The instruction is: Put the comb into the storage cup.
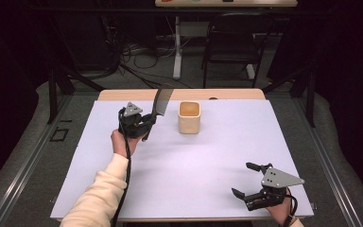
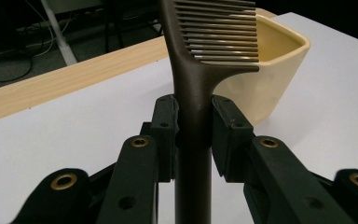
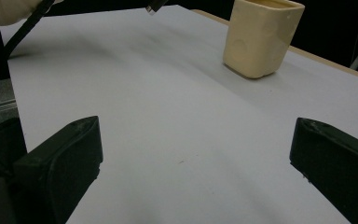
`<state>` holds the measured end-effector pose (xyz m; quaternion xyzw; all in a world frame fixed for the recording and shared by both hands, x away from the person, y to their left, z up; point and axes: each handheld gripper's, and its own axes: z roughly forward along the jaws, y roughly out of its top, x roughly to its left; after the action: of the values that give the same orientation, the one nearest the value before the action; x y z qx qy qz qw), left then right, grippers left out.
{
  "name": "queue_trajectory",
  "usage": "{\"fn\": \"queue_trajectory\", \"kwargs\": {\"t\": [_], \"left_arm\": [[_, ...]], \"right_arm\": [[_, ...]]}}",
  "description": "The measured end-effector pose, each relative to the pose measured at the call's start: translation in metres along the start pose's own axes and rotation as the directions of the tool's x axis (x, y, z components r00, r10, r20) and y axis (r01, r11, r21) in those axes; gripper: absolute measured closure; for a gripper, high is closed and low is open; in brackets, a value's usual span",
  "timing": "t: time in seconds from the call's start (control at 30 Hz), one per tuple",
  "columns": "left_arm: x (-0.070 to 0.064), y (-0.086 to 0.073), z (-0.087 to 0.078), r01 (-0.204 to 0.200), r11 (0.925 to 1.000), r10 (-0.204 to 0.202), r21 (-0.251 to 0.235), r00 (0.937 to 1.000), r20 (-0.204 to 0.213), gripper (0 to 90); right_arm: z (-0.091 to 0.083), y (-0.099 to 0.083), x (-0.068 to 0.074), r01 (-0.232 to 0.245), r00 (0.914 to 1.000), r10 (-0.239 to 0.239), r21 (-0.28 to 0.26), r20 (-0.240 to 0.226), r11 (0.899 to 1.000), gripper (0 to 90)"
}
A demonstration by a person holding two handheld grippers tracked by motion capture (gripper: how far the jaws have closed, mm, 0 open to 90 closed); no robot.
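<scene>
I am working with one comb [image 1: 162, 100] and one cream cup [image 1: 189, 117]. My left gripper [image 1: 144, 124] is pinching the comb's handle just beside the cup; its view is revealing teeth. My right gripper [image 1: 246, 180] is resting spread, well apart.

No readable text, label, brand, number or sign on anything here.

The table [image 1: 179, 179] is viewed from above and forward. Each gripper view is taken low along its jaws; the cream cup [image 1: 189, 117] [image 2: 265, 79] [image 3: 261, 37] is shared by all three.
</scene>
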<state>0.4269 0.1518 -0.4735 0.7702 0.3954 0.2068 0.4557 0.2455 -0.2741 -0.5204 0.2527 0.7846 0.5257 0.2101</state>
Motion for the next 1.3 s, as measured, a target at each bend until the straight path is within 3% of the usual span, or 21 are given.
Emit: {"fn": "queue_trajectory", "kwargs": {"t": [1.3], "left_arm": [[-0.005, 0.03, 0.014, -0.01, 0.999, 0.01, -0.044, 0.9999, -0.005, 72.3]], "right_arm": [[0.001, -0.001, -0.001, -0.012, 0.9999, 0.012, 0.008, -0.004, 1.0, 0.0]]}}
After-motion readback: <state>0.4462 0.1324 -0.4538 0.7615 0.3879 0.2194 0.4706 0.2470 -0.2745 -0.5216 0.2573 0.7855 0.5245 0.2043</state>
